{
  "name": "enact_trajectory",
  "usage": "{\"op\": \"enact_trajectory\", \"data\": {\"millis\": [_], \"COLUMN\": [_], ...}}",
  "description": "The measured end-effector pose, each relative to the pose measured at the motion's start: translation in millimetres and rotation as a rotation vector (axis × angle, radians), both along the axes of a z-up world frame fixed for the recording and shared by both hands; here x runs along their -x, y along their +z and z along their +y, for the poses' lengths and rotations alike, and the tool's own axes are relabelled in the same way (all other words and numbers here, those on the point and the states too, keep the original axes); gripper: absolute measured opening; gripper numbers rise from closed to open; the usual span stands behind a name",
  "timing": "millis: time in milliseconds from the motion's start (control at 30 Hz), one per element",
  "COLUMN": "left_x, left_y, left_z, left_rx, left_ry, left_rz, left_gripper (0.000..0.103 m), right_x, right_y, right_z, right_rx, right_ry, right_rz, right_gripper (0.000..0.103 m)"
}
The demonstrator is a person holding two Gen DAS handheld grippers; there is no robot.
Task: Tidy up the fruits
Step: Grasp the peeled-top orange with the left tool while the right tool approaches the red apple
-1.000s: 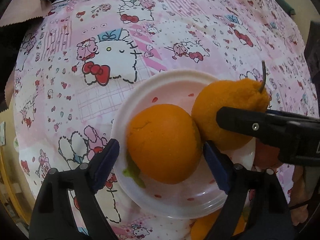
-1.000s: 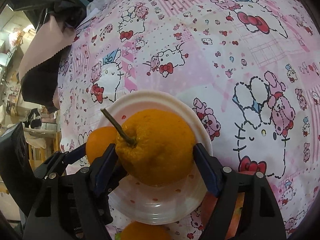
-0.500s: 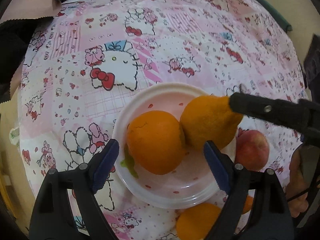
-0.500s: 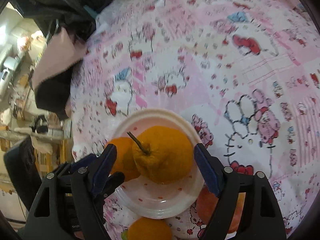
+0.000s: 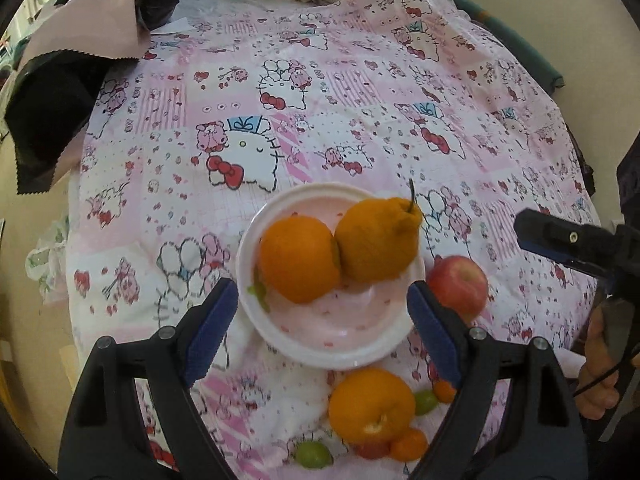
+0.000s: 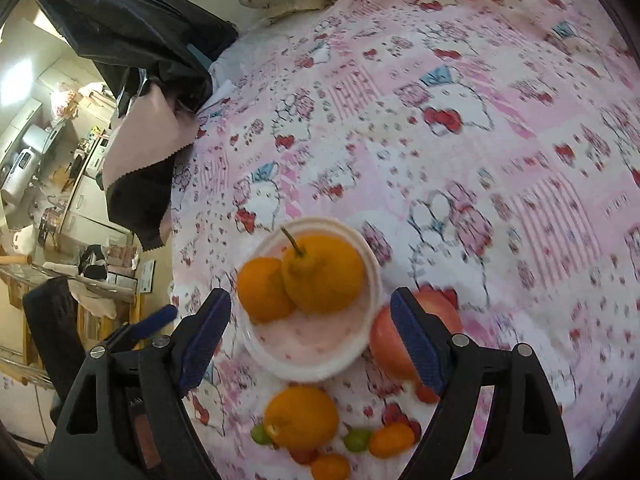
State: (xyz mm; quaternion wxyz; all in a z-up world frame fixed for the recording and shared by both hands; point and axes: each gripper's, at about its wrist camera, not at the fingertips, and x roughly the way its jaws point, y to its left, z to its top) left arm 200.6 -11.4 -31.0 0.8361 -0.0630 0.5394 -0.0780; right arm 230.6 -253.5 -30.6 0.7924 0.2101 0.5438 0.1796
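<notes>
A white plate (image 5: 320,354) (image 6: 312,372) sits on the pink cartoon-print cloth. In it lie a round orange (image 5: 298,258) (image 6: 262,290) and a knobbly stemmed orange (image 5: 378,240) (image 6: 324,276), touching each other. My left gripper (image 5: 322,320) hovers open above the plate's near side, holding nothing. My right gripper (image 6: 310,328) also hangs above the plate; its jaws are opening and no fruit is between its pads. A red apple (image 5: 458,284) (image 6: 390,344) lies right of the plate. Another orange (image 5: 372,404) (image 6: 302,416) rests on the cloth in front of the plate.
Small green fruits (image 5: 314,454) (image 6: 358,438) and small orange ones (image 5: 410,444) (image 6: 390,438) lie around the loose orange. Black and pink fabric (image 5: 60,80) hangs at the far left edge of the cloth. A hand (image 5: 600,360) holds the right gripper's handle.
Both grippers have risen and drawn back from the plate. The two oranges that stood between their fingers stay in the plate. The apple and the loose fruit have come into view.
</notes>
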Motion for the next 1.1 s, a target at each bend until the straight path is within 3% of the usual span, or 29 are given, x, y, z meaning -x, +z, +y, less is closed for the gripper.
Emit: {"op": "enact_trajectory", "data": {"millis": [267, 400, 567, 833, 1100], "left_x": [42.2, 62.0, 73.7, 82.2, 78.8], "left_y": [-1.0, -12.9, -31.3, -56.5, -81.2], "left_z": [2.6, -4.1, -21.7, -53.0, -65.4], "left_rx": [0.015, 0.004, 0.005, -0.101, -0.123], "left_ry": [0.02, 0.015, -0.012, -0.081, -0.096], "left_rz": [0.025, 0.059, 0.103, 0.134, 0.201], "left_gripper": [0.084, 0.084, 0.084, 0.084, 0.084], "right_x": [45.8, 63.2, 66.5, 66.8, 62.4], "right_y": [-2.9, -18.3, -30.1, -28.1, -28.5], "right_z": [-28.1, -39.0, -38.4, -36.2, -38.4], "right_rx": [0.019, 0.019, 0.041, 0.076, 0.095], "right_ry": [-0.069, -0.127, -0.141, -0.134, -0.162], "right_rz": [0.018, 0.049, 0.08, 0.053, 0.052], "right_gripper": [0.085, 0.085, 0.085, 0.085, 0.085]}}
